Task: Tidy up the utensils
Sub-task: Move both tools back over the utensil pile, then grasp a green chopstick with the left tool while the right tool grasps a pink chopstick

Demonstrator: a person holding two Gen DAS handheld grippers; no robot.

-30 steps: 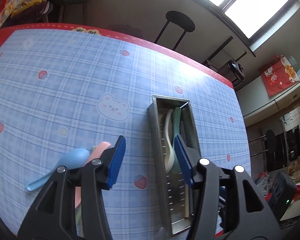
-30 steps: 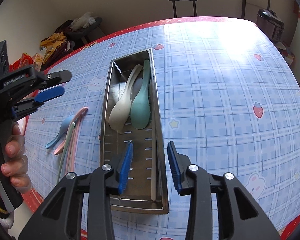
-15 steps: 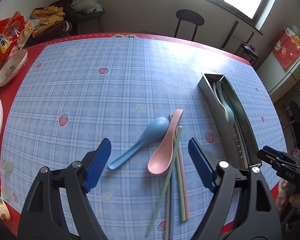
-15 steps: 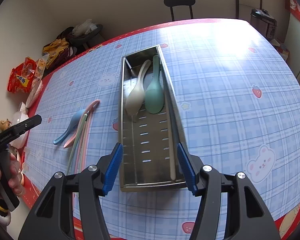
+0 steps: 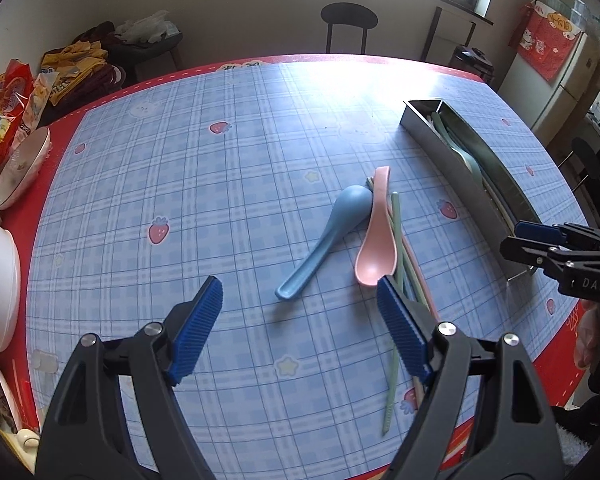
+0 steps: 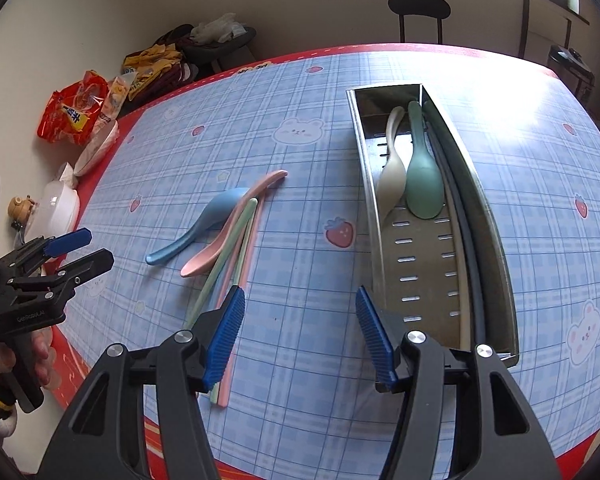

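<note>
The surface (image 5: 228, 200), covered in blue plaid cloth, is carrying everything under inspection. The steel tray (image 6: 496, 240) is serving as landmark: it is already holding a cream spoon (image 6: 392, 176), a green spoon (image 6: 422, 176) and some long sticks along its far wall. Lying loose to the left of the tray, well apart from it, are the blue spoon (image 5: 332, 236), the pink spoon (image 5: 378, 240) touching it, and the pastel chopsticks (image 6: 236, 248) partly under the pink spoon. The left gripper (image 5: 300, 328) is hovering over this loose group with fingers spread wide, pinching nothing; the right gripper (image 6: 300, 336) is hanging near the tray's near left corner, fingers likewise spread and empty. Judgement: the spoons are looking light, rigid and smooth, likely slippery; taking hold across the narrow handle is appearing safest.
</note>
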